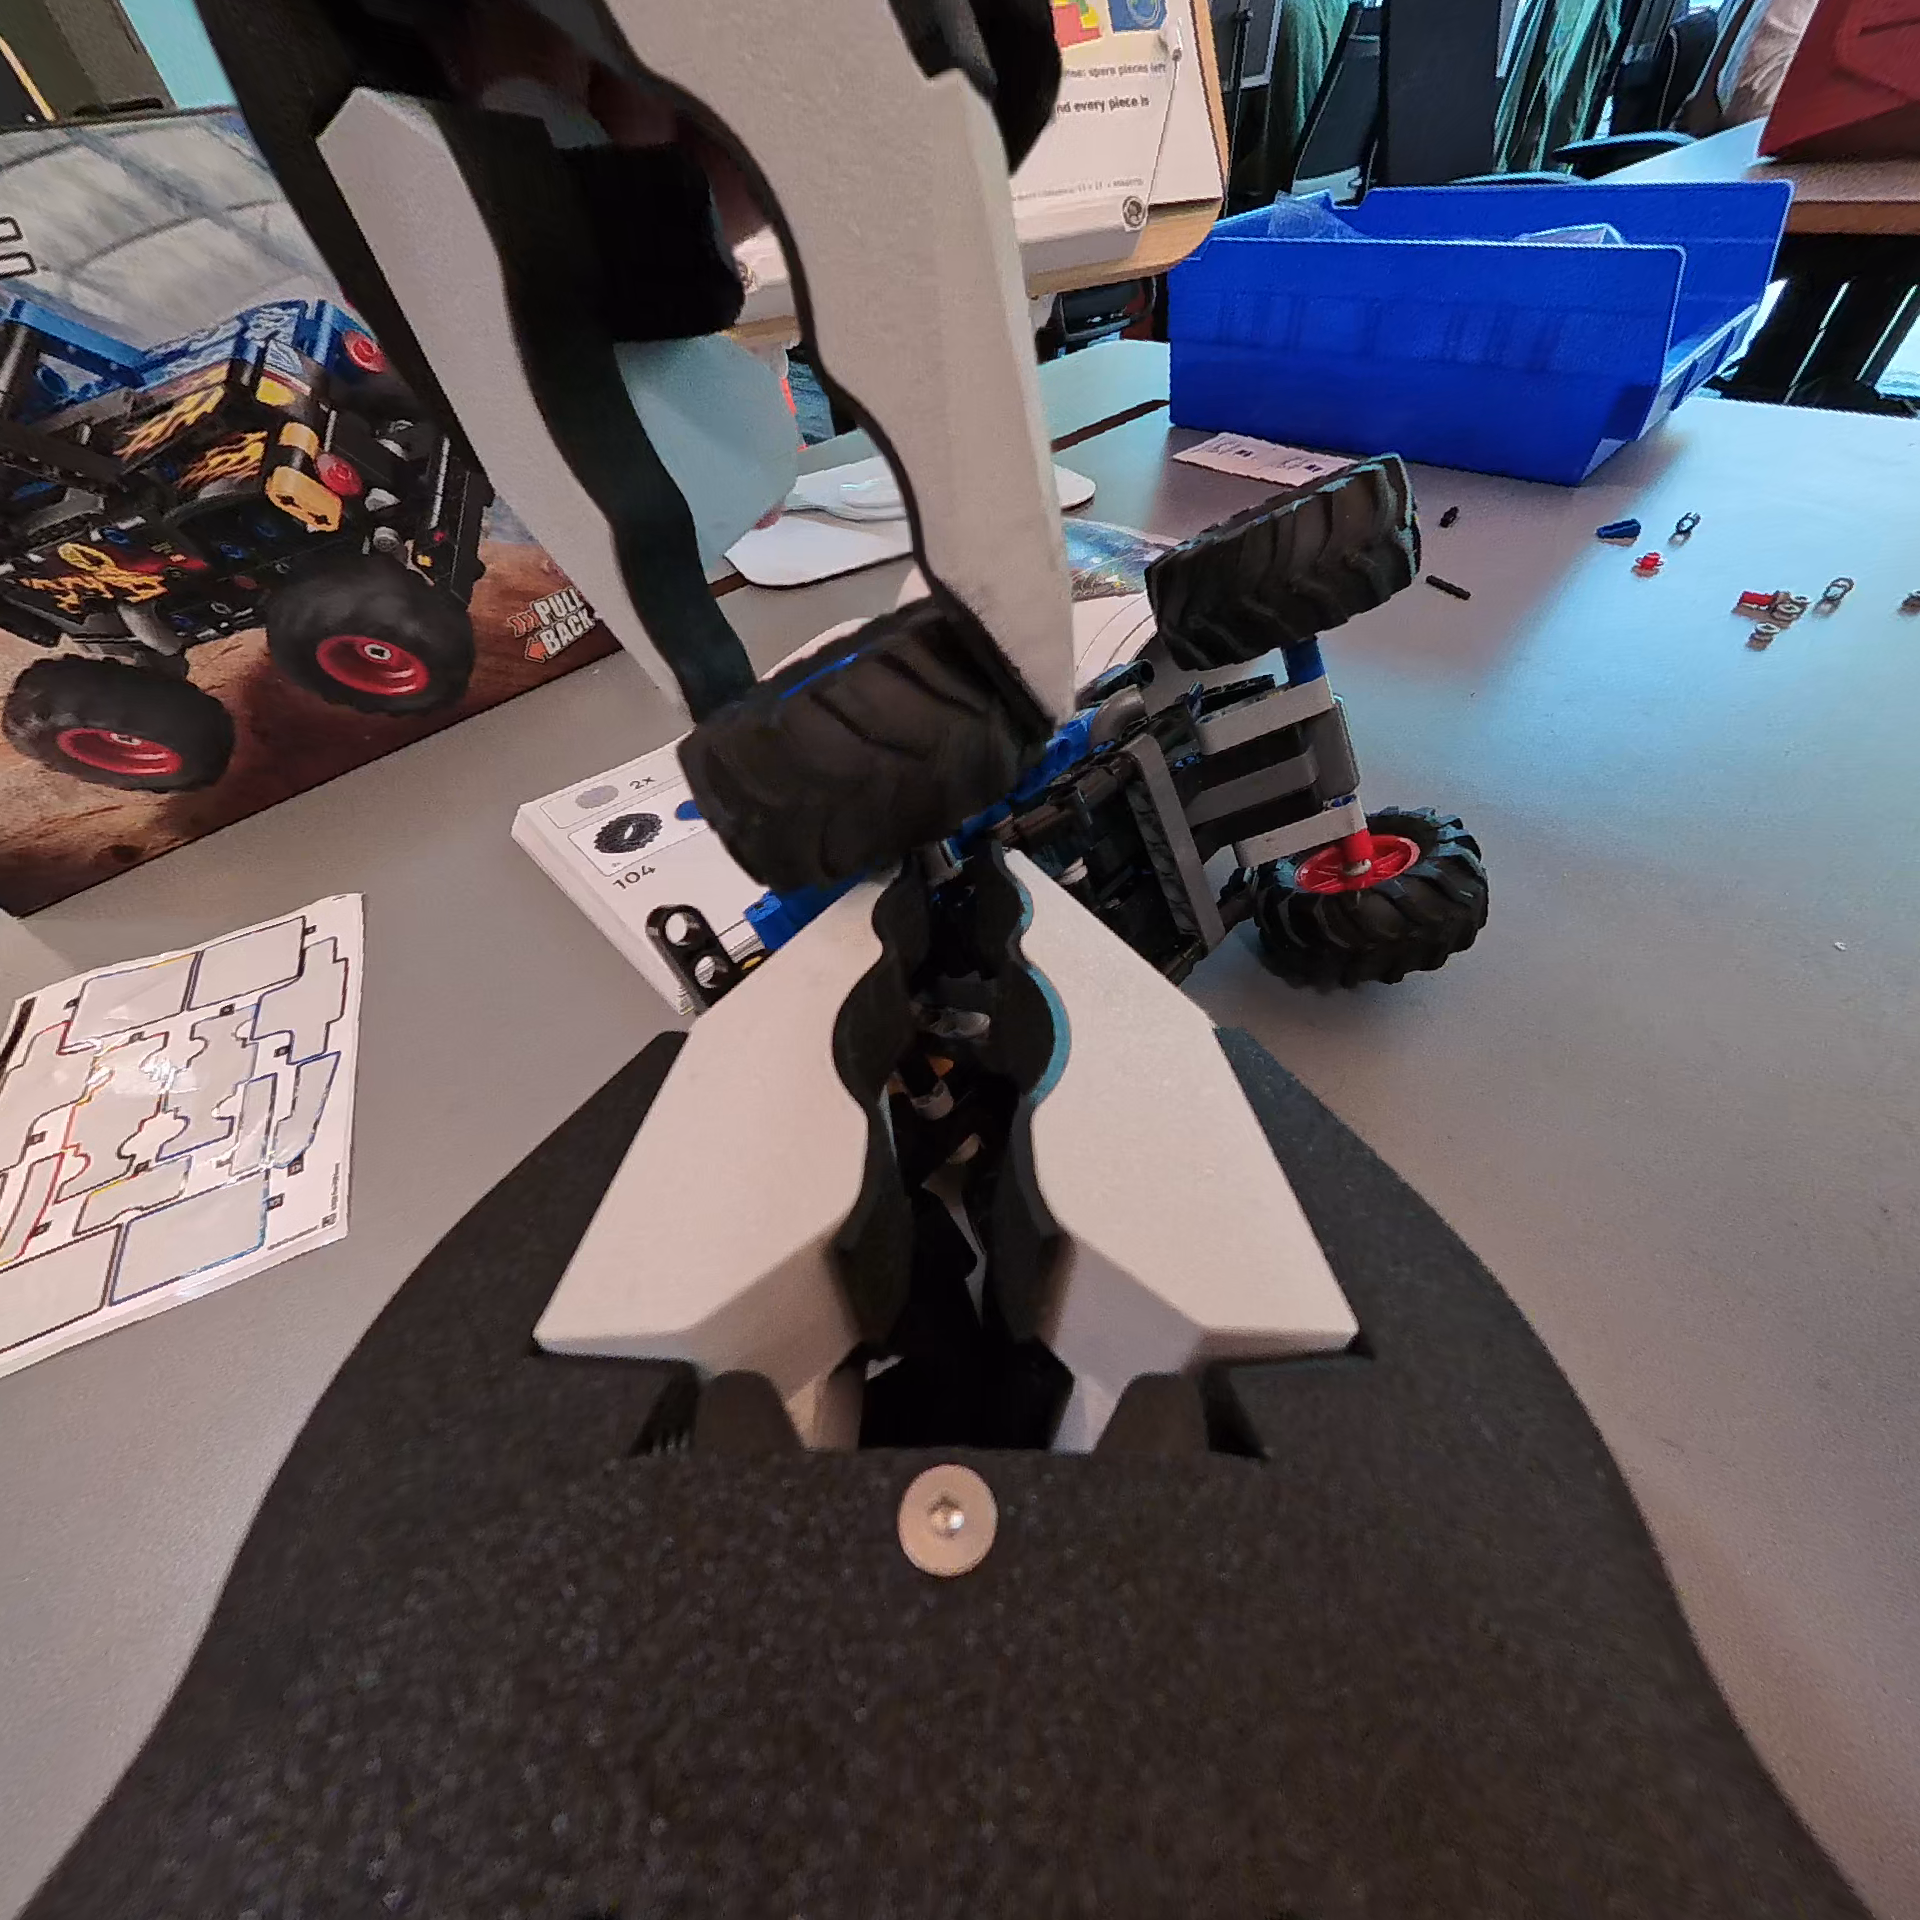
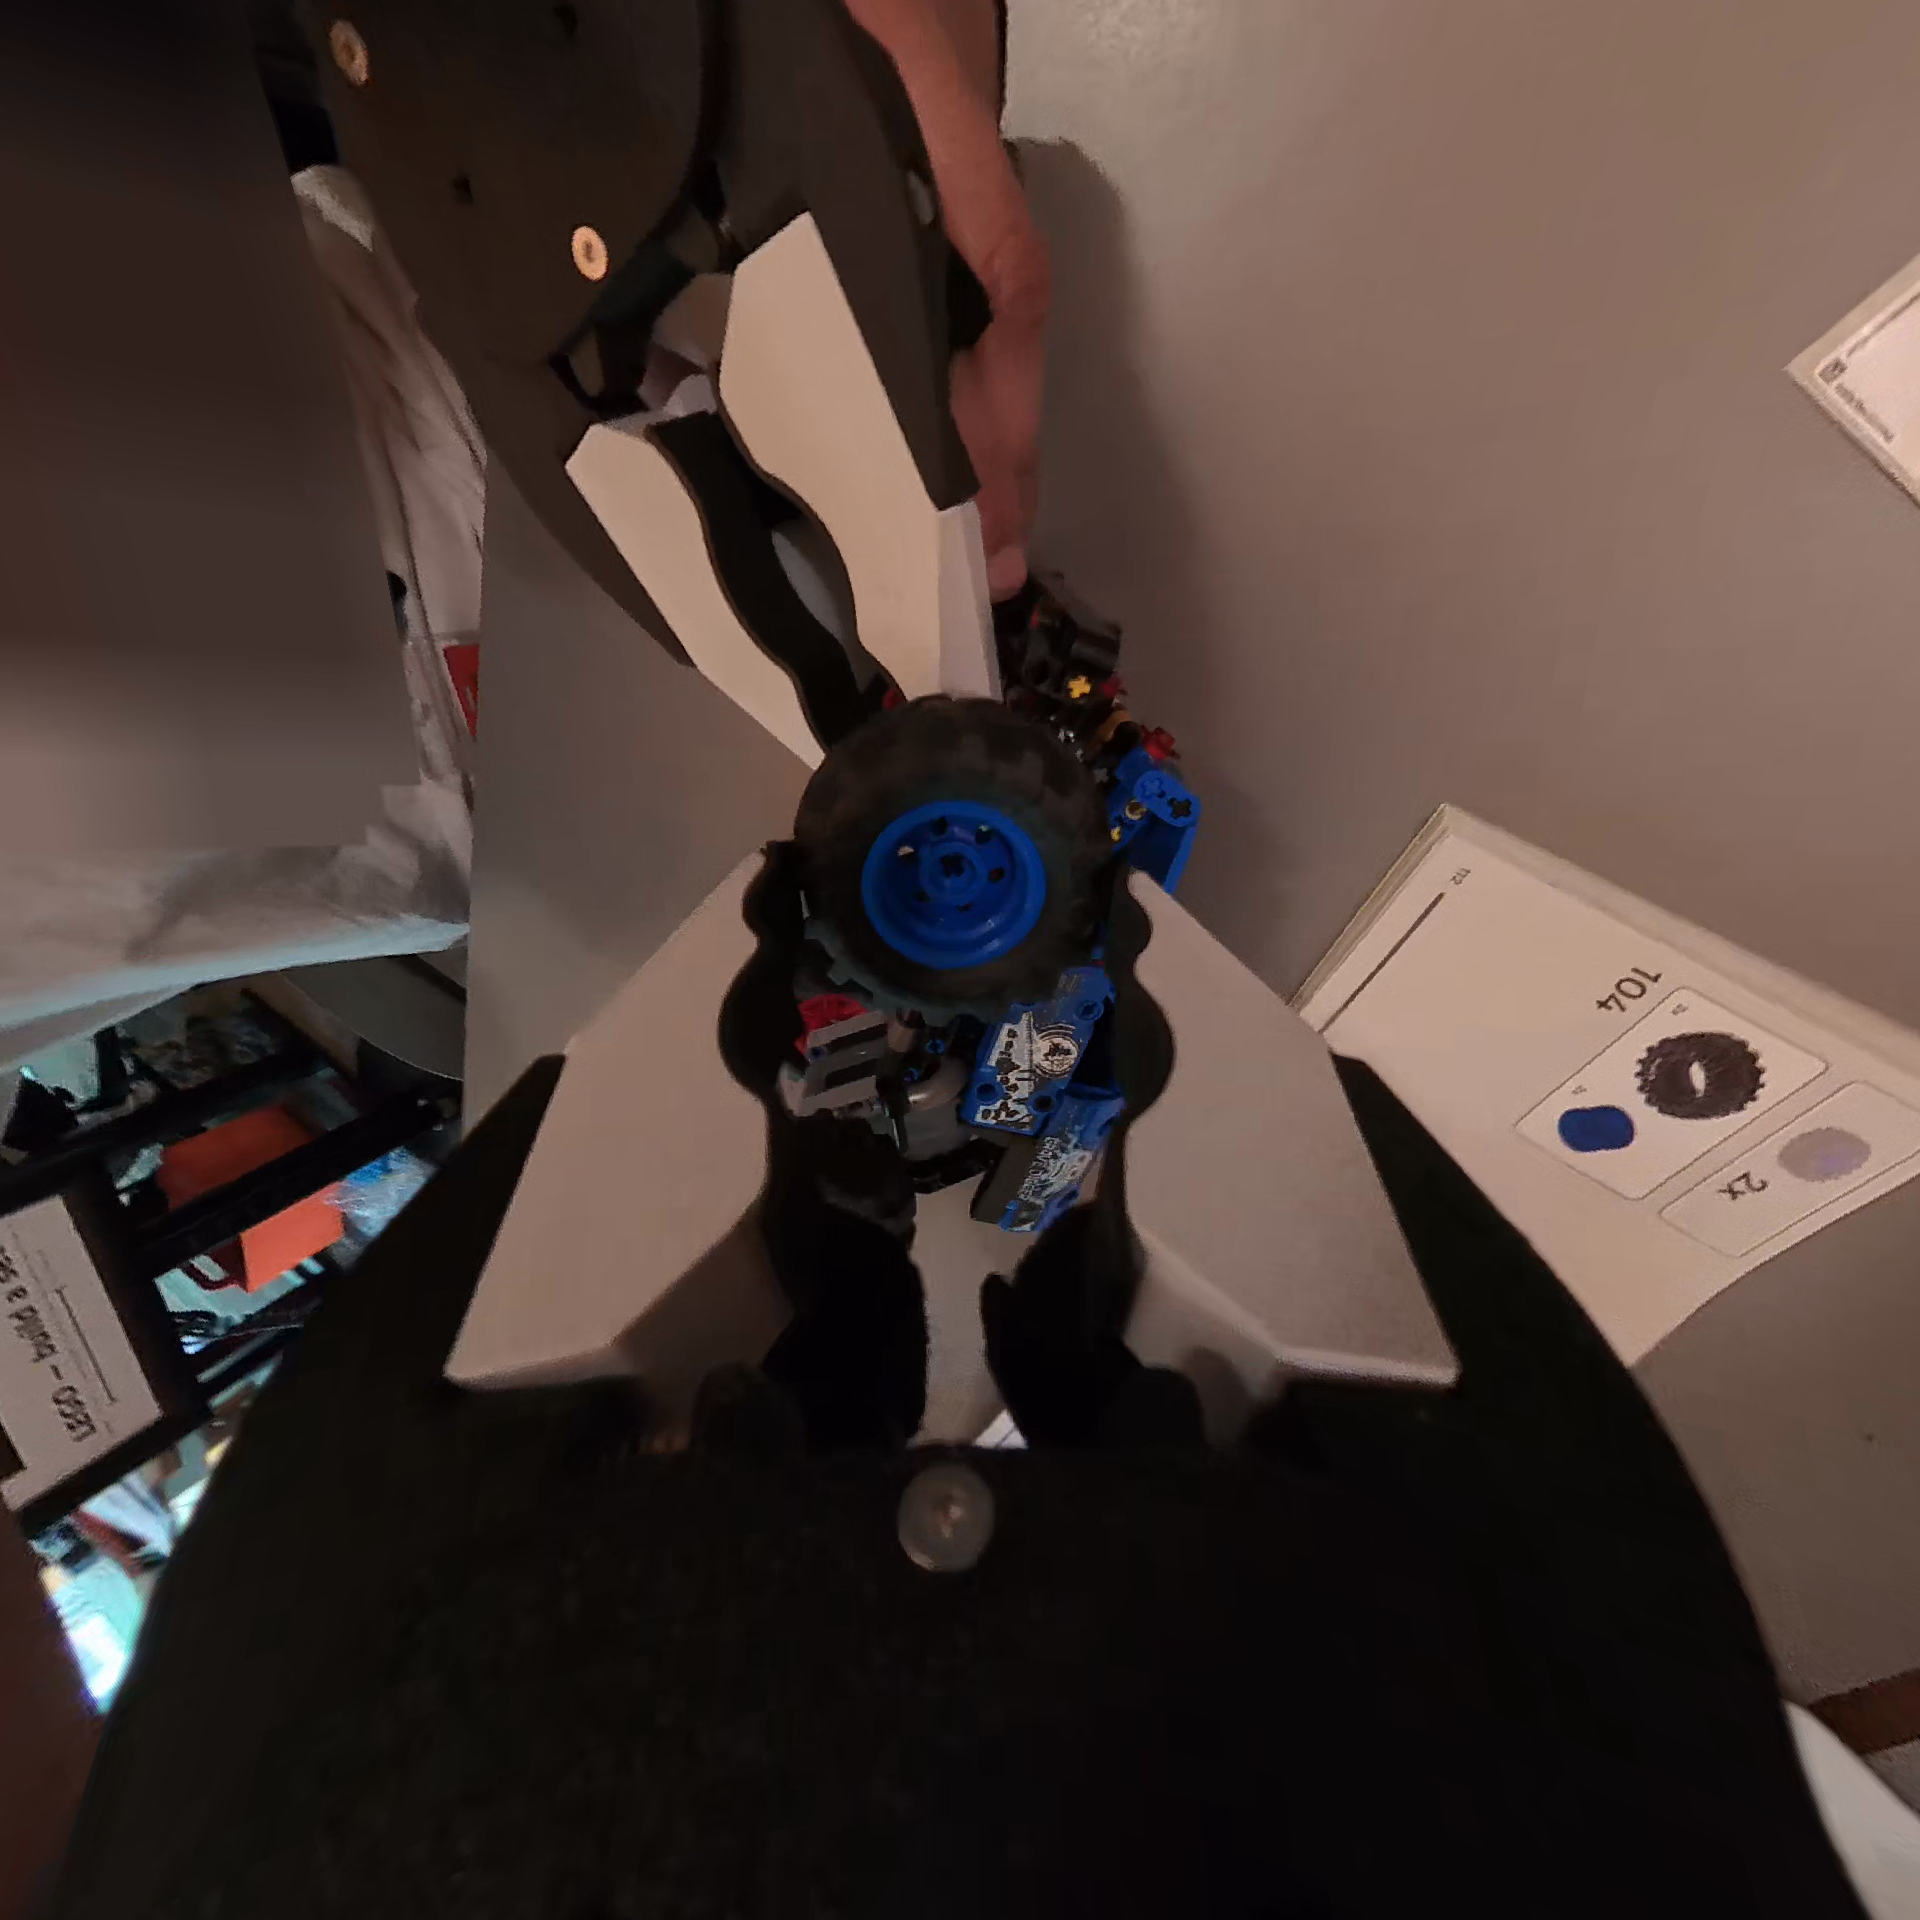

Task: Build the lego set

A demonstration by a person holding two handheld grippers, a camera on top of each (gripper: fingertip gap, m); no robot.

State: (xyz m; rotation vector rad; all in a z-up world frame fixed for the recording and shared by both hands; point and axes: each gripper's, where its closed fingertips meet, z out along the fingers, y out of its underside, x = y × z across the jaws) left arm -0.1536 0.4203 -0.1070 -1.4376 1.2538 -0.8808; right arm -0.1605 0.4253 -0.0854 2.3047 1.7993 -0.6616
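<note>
The lego truck [image 1: 1226,769] lies tilted on its side over the grey table [image 1: 1558,1195], with two black tyres showing, one on a red hub [image 1: 1371,862]. My left gripper [image 1: 956,909] is shut on the truck's chassis at its near end. My right gripper [image 1: 883,707] comes down from above and is shut on a black tyre [image 1: 852,769]. In the right wrist view that wheel has a blue hub [image 2: 951,883] and sits between my right gripper's fingers [image 2: 951,904], pressed against the truck's side [image 2: 1039,1081]. The left gripper [image 2: 904,707] holds the truck from beyond.
The set's box [image 1: 208,540] stands at the left. A sticker sheet [image 1: 177,1101] lies in front of it. The open instruction booklet [image 1: 623,842] lies under the truck. Blue bins [image 1: 1455,332] stand at the back right, with small loose parts [image 1: 1766,603] on the table near them. My two grippers' fingertips are within a few centimetres of each other.
</note>
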